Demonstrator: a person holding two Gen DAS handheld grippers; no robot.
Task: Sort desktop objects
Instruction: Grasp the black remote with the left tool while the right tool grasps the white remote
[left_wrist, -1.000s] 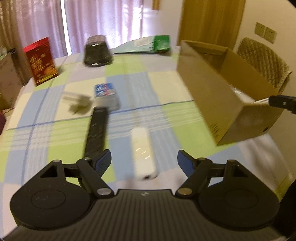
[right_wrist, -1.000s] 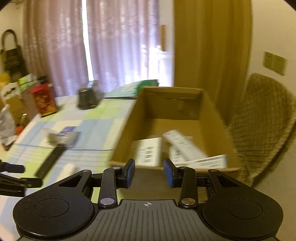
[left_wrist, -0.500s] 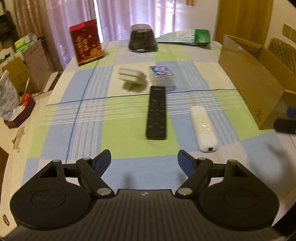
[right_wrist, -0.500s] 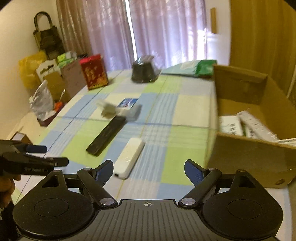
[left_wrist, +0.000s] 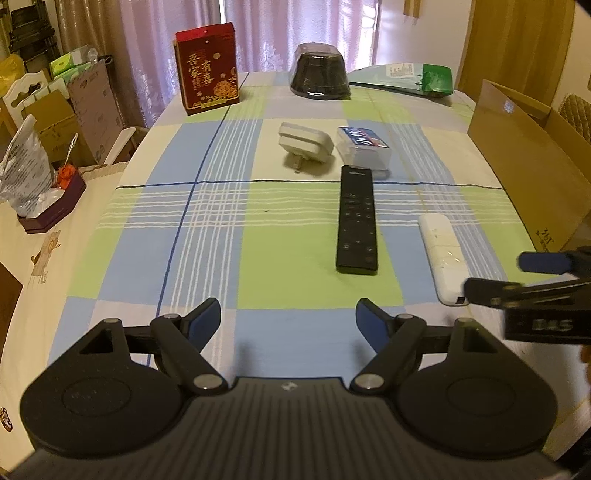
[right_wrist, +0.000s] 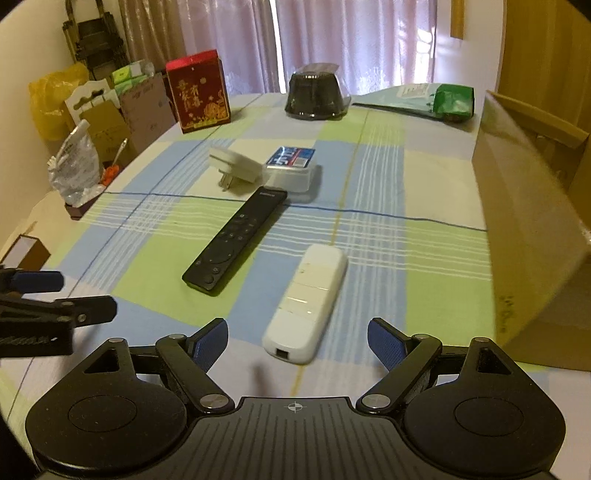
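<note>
I have both sets of tongs spread wide and empty: the right gripper (right_wrist: 297, 341) hangs just short of the white remote (right_wrist: 308, 301), the left gripper (left_wrist: 288, 319) back from the black remote (left_wrist: 356, 219). The white one looks light, rigid and smooth, so I'd pinch it across its narrow sides near the middle. The cardboard box (right_wrist: 524, 206) stands to my right; its inside is hidden, possibly holding things already

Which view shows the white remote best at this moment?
The right wrist view: the white remote lies whole and close, just ahead of the open right gripper. In the left wrist view the white remote sits near the right edge, its near end partly covered by the right gripper's fingers.
</note>
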